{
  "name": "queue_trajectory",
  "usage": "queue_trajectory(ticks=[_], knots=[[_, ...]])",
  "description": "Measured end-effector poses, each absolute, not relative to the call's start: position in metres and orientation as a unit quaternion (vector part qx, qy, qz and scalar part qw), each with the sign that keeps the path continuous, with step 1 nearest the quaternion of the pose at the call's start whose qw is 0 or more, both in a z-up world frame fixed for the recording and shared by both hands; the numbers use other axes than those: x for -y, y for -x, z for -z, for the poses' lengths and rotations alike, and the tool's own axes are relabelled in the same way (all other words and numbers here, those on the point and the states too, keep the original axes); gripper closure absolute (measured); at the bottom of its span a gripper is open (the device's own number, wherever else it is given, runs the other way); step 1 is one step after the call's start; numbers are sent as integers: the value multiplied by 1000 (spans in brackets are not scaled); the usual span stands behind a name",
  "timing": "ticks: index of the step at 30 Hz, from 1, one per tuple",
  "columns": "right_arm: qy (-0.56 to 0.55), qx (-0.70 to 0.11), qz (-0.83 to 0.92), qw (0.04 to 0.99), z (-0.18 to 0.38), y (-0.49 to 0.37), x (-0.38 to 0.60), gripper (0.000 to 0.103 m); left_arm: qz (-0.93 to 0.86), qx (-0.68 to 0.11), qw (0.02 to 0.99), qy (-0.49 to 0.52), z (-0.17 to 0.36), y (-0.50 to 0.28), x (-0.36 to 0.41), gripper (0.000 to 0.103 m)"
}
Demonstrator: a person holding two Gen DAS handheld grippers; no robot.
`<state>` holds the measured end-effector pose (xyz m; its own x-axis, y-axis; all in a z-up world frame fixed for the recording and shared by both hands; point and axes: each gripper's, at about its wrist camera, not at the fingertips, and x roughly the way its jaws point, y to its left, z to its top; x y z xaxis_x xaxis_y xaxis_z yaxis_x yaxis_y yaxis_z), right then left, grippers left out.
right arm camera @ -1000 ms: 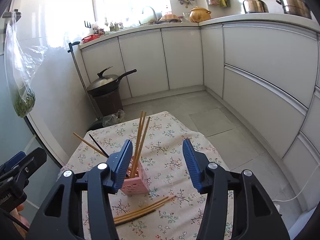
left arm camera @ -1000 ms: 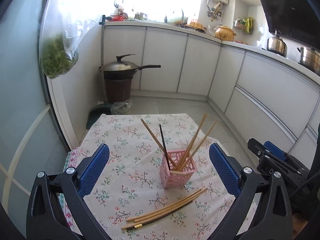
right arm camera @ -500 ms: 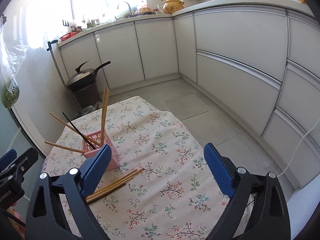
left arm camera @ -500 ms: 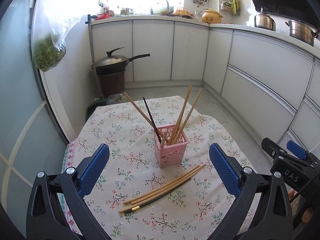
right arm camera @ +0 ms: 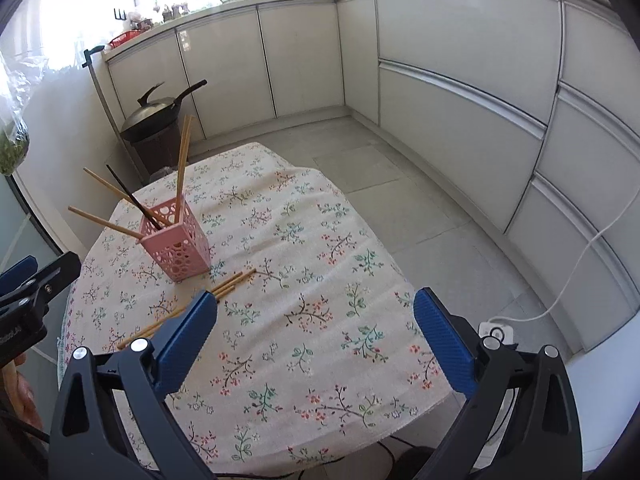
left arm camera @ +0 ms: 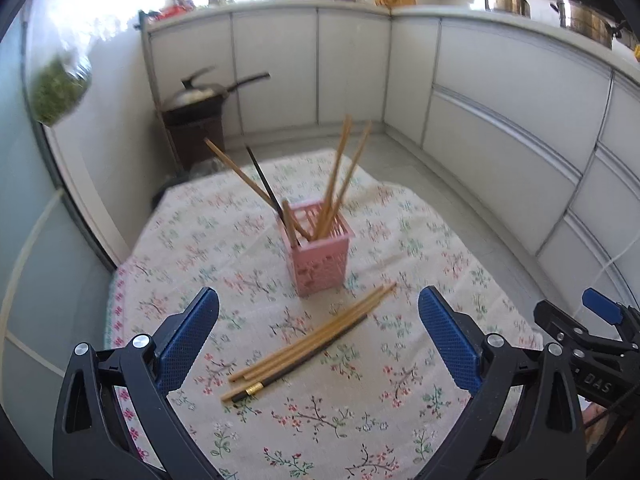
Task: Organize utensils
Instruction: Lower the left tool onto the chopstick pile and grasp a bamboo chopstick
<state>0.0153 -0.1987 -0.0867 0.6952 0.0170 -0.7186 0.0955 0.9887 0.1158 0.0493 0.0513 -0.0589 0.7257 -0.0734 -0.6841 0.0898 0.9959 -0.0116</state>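
A pink perforated holder (left arm camera: pixel 318 250) stands upright mid-table with several chopsticks (left arm camera: pixel 340 172) leaning out of it; it also shows in the right wrist view (right arm camera: pixel 178 240). A loose bundle of wooden and dark chopsticks (left arm camera: pixel 308 340) lies flat on the floral tablecloth (left arm camera: pixel 360 412) in front of the holder, partly hidden behind my right finger in the right wrist view (right arm camera: pixel 230 282). My left gripper (left arm camera: pixel 318 340) is open and empty, hovering above the loose bundle. My right gripper (right arm camera: pixel 316 340) is open and empty over bare cloth, right of the holder.
The table (right arm camera: pixel 320 360) is small; its right and near edges drop to the tiled floor (right arm camera: pixel 400 184). A lidded wok (left arm camera: pixel 208 92) sits on a stand behind the table. A bag of greens (left arm camera: pixel 56 92) hangs at left. White cabinets (right arm camera: pixel 460 80) run along the back and right.
Both grippers pulled back from the holder and tilted down. The right gripper opened wide and swung right, away from the holder. The left gripper now looks down on the loose chopsticks.
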Motion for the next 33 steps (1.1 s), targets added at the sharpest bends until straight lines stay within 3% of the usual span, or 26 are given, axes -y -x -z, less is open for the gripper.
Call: queue_trajectory(ticks=[6,16,21,29,31,33], knots=[[-109,-431,19,896,101,-7,212,7,174,-476,860,-65,104,-82,-27,7],[-159,-437,22,885,101,2,234,7,309,-465,821,-114,134,-123,18,9],[-185,-456,19,870,108,-4,243,7,311,-496,801,-127,157,-162,43,26],[-235,-494,11,837,126,-15,259,7,268,-522,791,-172,194,-198,69,38],[-248,-499,6,830,128,-16,263,7,254,-534,788,-169,202,-204,64,44],[-251,-502,5,828,130,-17,263,7,245,-549,783,-158,208,-207,59,59]])
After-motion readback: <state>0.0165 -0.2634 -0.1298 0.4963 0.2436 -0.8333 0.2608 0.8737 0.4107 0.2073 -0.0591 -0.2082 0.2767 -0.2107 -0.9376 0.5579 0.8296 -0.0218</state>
